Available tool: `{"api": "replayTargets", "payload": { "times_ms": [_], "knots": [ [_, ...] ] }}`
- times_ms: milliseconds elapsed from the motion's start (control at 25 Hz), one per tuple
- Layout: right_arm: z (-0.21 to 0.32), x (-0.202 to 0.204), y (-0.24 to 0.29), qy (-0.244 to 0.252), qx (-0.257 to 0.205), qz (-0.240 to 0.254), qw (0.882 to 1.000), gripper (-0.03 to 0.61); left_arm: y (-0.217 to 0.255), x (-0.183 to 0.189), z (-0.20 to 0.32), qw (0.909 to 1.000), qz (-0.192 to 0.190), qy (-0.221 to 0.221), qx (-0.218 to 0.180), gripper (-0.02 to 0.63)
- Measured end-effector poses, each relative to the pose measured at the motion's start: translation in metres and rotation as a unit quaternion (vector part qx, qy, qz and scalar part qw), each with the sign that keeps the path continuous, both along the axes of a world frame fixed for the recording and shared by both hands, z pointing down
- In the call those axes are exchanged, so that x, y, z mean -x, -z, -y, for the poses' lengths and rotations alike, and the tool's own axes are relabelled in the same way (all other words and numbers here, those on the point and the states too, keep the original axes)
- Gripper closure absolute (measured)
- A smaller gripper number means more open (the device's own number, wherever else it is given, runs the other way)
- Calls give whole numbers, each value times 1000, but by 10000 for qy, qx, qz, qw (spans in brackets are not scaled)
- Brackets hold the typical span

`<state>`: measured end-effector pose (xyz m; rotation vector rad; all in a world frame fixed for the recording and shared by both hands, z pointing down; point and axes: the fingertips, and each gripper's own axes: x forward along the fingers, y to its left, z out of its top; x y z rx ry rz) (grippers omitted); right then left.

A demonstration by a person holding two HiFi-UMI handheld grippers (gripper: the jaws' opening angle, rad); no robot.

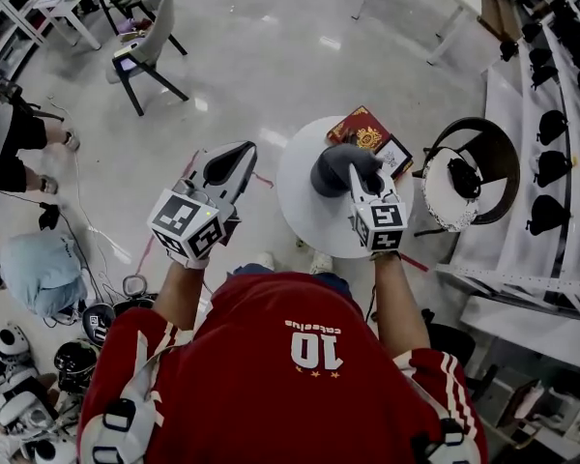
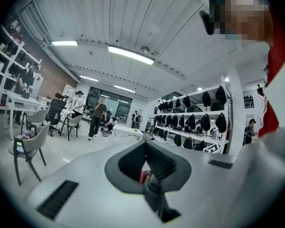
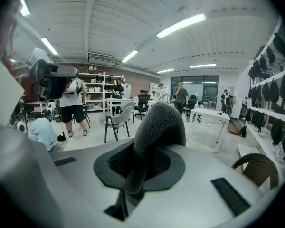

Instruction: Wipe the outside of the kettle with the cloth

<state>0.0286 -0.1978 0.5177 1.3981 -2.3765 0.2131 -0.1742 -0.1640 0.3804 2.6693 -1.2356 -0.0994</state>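
My right gripper has its jaws clamped on the dark grey cloth, which stands up from them in a fuzzy fold. In the head view the cloth is over the round white worktop, near a red book, though I cannot tell whether it touches the surface. My left gripper has its jaws pressed together on nothing, and I hold it just off the worktop's left edge, apart from the cloth.

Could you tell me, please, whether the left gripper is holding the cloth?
No, the grey cloth is pinched in the right gripper, while the left gripper shows shut fingers with nothing between them.
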Motion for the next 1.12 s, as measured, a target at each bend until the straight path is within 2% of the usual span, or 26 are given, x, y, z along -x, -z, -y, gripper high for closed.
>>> {"api": "replayTargets", "payload": {
  "times_ms": [320,520,800,1120],
  "knots": [
    [16,-79,0,-368,-32,-16,9993,532,2,-52,18,9999,57,-111,-15,606],
    [25,-114,-12,-380,105,-46,9992,532,3,-85,26,9998,141,-134,1,606],
    [40,-125,-44,56,382,-174,9991,532,-6,-112,35,9996,255,68,136,606],
    [69,-117,-71,686,590,-89,9959,532,-14,-123,39,9972,334,618,261,606]
  ]
}}
